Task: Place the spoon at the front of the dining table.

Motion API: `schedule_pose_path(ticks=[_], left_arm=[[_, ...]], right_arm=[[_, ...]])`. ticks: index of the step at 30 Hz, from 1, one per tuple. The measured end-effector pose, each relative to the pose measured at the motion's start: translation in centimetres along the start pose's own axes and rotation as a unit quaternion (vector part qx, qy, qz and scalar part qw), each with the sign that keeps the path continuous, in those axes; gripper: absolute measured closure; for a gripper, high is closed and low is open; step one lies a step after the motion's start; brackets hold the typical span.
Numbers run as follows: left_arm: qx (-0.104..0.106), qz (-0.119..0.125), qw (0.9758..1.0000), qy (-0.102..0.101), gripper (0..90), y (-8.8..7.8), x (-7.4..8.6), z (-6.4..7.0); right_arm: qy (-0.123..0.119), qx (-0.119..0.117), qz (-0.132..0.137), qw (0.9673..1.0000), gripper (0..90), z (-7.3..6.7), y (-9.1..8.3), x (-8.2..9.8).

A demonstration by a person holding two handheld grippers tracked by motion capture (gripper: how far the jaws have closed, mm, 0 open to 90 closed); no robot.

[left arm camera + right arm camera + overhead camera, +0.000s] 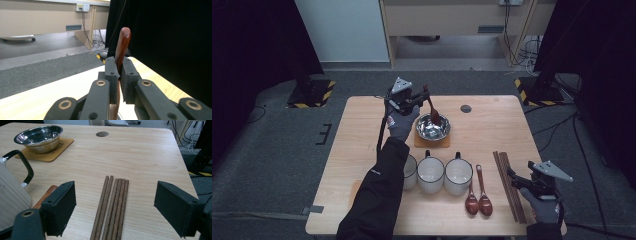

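Two grippers are working over the desk (362, 150). Left gripper (424, 95) is hanging over the far middle of the desk, its jaws clamped together on the handle of a brown wooden spoon (432, 112); in the left gripper view the spoon handle (122, 47) is sticking up between the closed jaws. Spoon bowl is dipping down into the steel bowl (432, 127), which is sitting on a square wooden coaster (432, 142); contact with the bowl's inside is hard to tell. Right gripper (513, 176) is hovering at the near right corner, jaws standing wide apart with nothing between the pads, over the near end of the bundle of dark chopsticks (111, 205) lying on the desk. Three white mugs (431, 175) are standing in a row near the near edge, and two more spoons (478, 200) are lying between the mugs and the chopsticks.
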State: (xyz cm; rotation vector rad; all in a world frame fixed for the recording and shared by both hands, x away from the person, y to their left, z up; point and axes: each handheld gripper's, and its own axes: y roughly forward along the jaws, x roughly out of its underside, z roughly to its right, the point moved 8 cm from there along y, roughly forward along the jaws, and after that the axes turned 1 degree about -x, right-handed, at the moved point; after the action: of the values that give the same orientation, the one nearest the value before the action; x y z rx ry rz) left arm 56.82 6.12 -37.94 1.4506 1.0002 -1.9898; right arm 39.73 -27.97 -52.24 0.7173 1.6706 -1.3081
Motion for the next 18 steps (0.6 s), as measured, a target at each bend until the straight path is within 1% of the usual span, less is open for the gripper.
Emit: schedule_pose_path(ticks=[5,13,18], left_arm=[[-0.002,-0.004,1.0000,-0.008,84.1,0.3,0.3,-0.6],[-0.011,-0.014,0.9998,-0.012,84.1,0.9,1.0,-1.3],[-0.016,-0.019,0.9996,-0.010,84.1,1.1,1.4,-1.7]], right_arm=[[-0.001,0.000,-0.002,1.0000,17.2,0.0,0.1,0.1],[-0.001,0.001,-0.003,1.0000,17.2,-0.1,0.2,0.1],[-0.001,0.000,-0.003,1.0000,17.1,-0.1,0.2,0.2]])
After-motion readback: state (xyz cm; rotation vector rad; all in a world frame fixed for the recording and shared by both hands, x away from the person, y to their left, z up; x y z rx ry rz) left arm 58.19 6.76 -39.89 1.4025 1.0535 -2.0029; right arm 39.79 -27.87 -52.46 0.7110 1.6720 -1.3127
